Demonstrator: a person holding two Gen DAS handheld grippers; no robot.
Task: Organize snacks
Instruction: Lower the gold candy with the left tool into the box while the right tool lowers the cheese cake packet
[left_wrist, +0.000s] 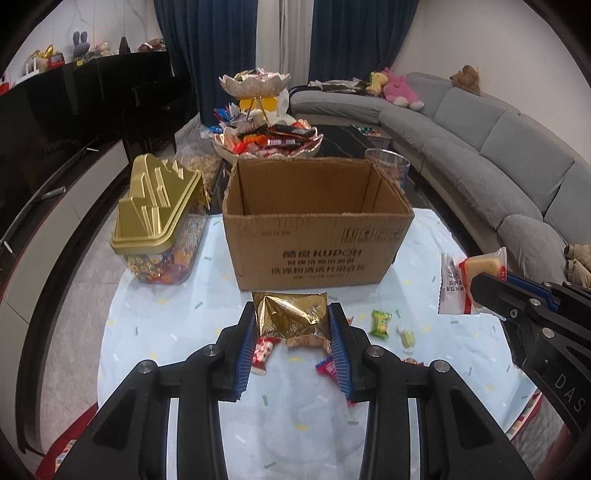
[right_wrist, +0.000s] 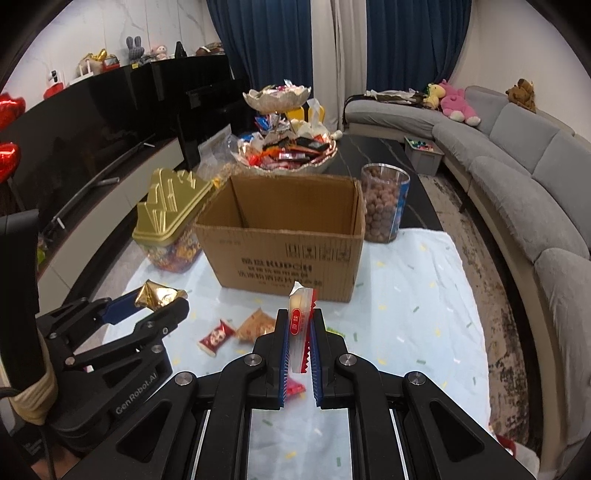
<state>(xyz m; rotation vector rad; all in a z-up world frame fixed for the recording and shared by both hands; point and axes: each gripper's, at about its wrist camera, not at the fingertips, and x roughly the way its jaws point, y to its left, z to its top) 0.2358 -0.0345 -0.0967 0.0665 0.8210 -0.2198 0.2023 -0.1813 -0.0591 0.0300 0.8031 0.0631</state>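
An open cardboard box (left_wrist: 317, 221) stands on the pale cloth; it also shows in the right wrist view (right_wrist: 284, 243). My left gripper (left_wrist: 291, 321) is shut on a gold foil snack packet (left_wrist: 291, 314), held above the cloth in front of the box; the packet also shows in the right wrist view (right_wrist: 157, 297). My right gripper (right_wrist: 300, 325) is shut on a white and red packet holding a pale cake (right_wrist: 300, 314), upright before the box; it also shows in the left wrist view (left_wrist: 465, 280). Loose snacks lie on the cloth: a red-white candy (right_wrist: 216, 336), an orange packet (right_wrist: 255, 325), a green candy (left_wrist: 380, 323).
A clear jar with a gold lid (left_wrist: 159, 229) stands left of the box. A clear tub of brown balls (right_wrist: 384, 203) stands right of it. A two-tier snack stand (right_wrist: 284, 147) is behind. A grey sofa (right_wrist: 517, 173) curves along the right; a black TV unit (right_wrist: 92, 122) runs on the left.
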